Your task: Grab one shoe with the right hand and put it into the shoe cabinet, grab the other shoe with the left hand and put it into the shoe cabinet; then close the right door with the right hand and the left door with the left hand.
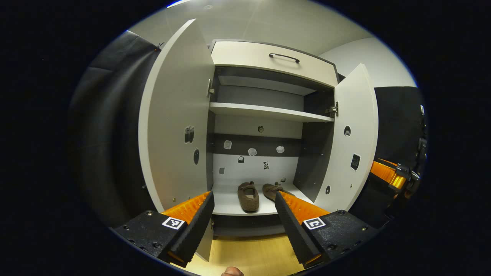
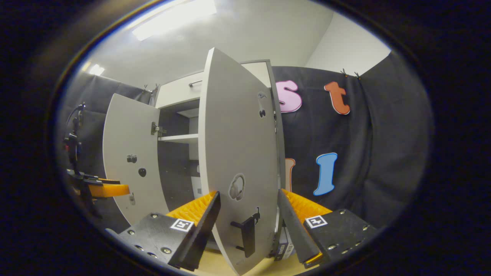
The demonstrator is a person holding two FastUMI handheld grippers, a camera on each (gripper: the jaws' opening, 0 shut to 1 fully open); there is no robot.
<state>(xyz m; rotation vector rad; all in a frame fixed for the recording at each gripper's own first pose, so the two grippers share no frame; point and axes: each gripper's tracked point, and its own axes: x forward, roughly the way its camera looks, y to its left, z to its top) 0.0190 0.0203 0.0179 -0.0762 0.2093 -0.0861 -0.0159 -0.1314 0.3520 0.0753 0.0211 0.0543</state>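
I see the shoe cabinet (image 1: 268, 115) wide open, with both brown shoes (image 1: 248, 196) lying side by side on its bottom shelf (image 1: 230, 205) — so I think only the doors are left to do. In the right gripper view, the right door (image 2: 239, 153) stands edge-on, tall and thin, right between my right tongs (image 2: 248, 214). Those tongs are spread apart and hold nothing; the door's black handle (image 2: 247, 230) hangs low between the two fingers. The door is nearest this hand, so I would push it shut first. My left tongs (image 1: 243, 214) are spread too and empty, pointing straight at the shoes — the left door (image 1: 174, 126) stands open just to their left.
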